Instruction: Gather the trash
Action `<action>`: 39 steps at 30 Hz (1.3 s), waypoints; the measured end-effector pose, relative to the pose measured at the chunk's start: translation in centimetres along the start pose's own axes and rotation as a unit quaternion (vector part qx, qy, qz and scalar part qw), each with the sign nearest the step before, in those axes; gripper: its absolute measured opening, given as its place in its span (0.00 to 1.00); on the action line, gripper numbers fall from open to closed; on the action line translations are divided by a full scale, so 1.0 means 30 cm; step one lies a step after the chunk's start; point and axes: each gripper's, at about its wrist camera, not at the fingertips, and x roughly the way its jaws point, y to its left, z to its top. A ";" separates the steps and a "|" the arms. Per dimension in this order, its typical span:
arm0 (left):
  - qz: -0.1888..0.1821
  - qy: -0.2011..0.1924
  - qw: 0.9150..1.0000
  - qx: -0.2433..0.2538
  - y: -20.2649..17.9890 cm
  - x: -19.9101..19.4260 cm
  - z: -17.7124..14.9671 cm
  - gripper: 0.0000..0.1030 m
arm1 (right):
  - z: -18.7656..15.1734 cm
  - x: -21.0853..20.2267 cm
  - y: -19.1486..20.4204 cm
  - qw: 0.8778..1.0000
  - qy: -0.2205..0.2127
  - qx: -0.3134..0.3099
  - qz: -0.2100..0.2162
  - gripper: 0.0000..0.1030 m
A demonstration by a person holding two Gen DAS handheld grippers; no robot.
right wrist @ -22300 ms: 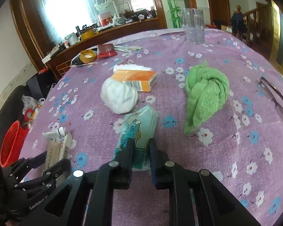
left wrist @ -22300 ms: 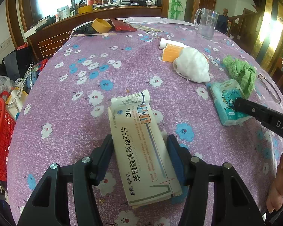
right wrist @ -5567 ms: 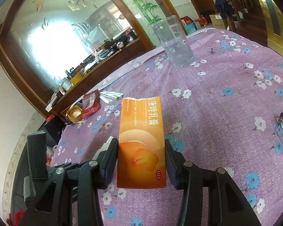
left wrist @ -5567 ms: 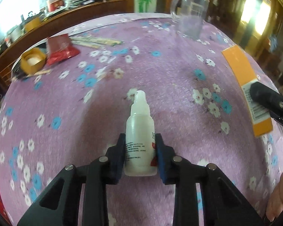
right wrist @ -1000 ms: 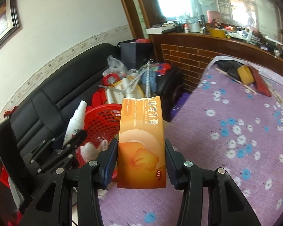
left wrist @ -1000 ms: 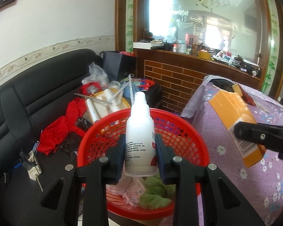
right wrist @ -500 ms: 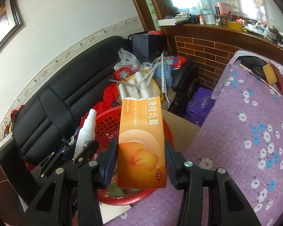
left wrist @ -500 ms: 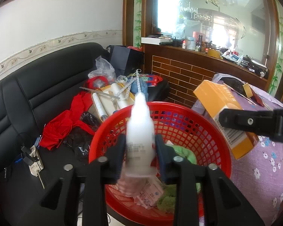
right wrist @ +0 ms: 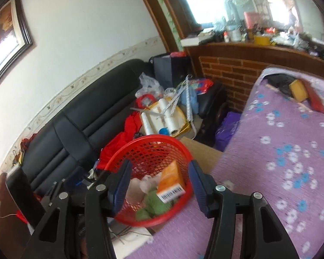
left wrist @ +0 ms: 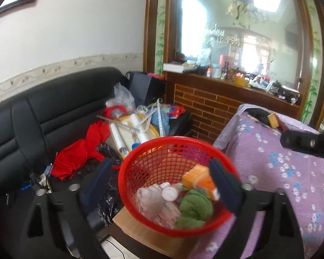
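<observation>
A red mesh basket (left wrist: 144, 157) (right wrist: 127, 151) stands on a cardboard box beside the table. Inside lie an orange box (left wrist: 202, 180) (right wrist: 170, 178), a small white bottle (left wrist: 169, 193), a green cloth (left wrist: 194, 207) (right wrist: 153, 204) and white wrappers. My left gripper (left wrist: 162, 185) hovers above the basket, its jaws opening wide with nothing between them. My right gripper (right wrist: 158, 183) is also over the basket, jaws opening, the orange box lying loose in the basket below them. The right gripper's finger (left wrist: 302, 143) shows at the right of the left wrist view.
A black sofa (left wrist: 43, 112) behind the basket carries red cloth, rolls and bags. The table with the purple flowered cloth (left wrist: 291, 172) (right wrist: 280, 151) lies to the right, with a yellow tape roll (right wrist: 298, 89) and red packet at its far end. A brick-faced counter (left wrist: 216, 105) stands behind.
Both grippers opened. The white bottle dropped from my left gripper into the basket, and the orange box fell from my right gripper into it. Both hands rose a little.
</observation>
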 end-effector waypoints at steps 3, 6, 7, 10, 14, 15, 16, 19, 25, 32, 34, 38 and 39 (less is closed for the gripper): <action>0.014 -0.021 1.000 0.019 -0.053 -0.089 -0.017 0.98 | -0.062 -0.113 -0.016 0.998 -0.021 -0.022 -0.053 0.79; 0.016 -0.023 0.999 0.030 -0.103 -0.141 -0.035 1.00 | -0.139 -0.208 -0.042 0.993 -0.030 -0.043 -0.106 0.85; 0.017 -0.023 0.999 0.034 -0.121 -0.156 -0.047 1.00 | -0.166 -0.235 -0.051 0.990 -0.033 -0.050 -0.125 0.86; 0.016 -0.015 0.999 0.044 -0.176 -0.182 -0.088 1.00 | -0.249 -0.306 -0.083 0.978 -0.037 -0.070 -0.194 0.91; 0.017 -0.006 0.999 0.049 -0.229 -0.199 -0.158 1.00 | -0.338 -0.390 -0.130 0.969 -0.043 -0.072 -0.233 0.93; 0.017 -0.005 0.999 0.048 -0.233 -0.202 -0.169 1.00 | -0.354 -0.404 -0.138 0.966 -0.045 -0.074 -0.243 0.93; 0.013 -0.002 0.999 0.046 -0.234 -0.203 -0.176 1.00 | -0.372 -0.419 -0.147 0.963 -0.047 -0.078 -0.253 0.93; -0.007 0.006 0.999 0.037 -0.237 -0.210 -0.194 1.00 | -0.405 -0.448 -0.167 0.958 -0.049 -0.080 -0.271 0.94; 0.019 -0.003 0.997 0.070 -0.287 -0.226 -0.206 1.00 | -0.427 -0.472 -0.180 0.960 -0.054 -0.074 -0.266 0.94; 0.034 0.008 0.996 0.087 -0.310 -0.208 -0.219 1.00 | -0.427 -0.471 -0.177 0.959 -0.052 -0.073 -0.267 0.94; 0.035 0.010 0.996 0.087 -0.310 -0.203 -0.223 1.00 | -0.429 -0.469 -0.176 0.959 -0.050 -0.074 -0.269 0.94; 0.040 0.007 0.995 0.092 -0.315 -0.200 -0.225 1.00 | -0.429 -0.457 -0.175 0.959 -0.046 -0.073 -0.270 0.94; 0.041 0.007 0.995 0.094 -0.316 -0.199 -0.227 1.00 | -0.429 -0.454 -0.175 0.959 -0.045 -0.073 -0.271 0.94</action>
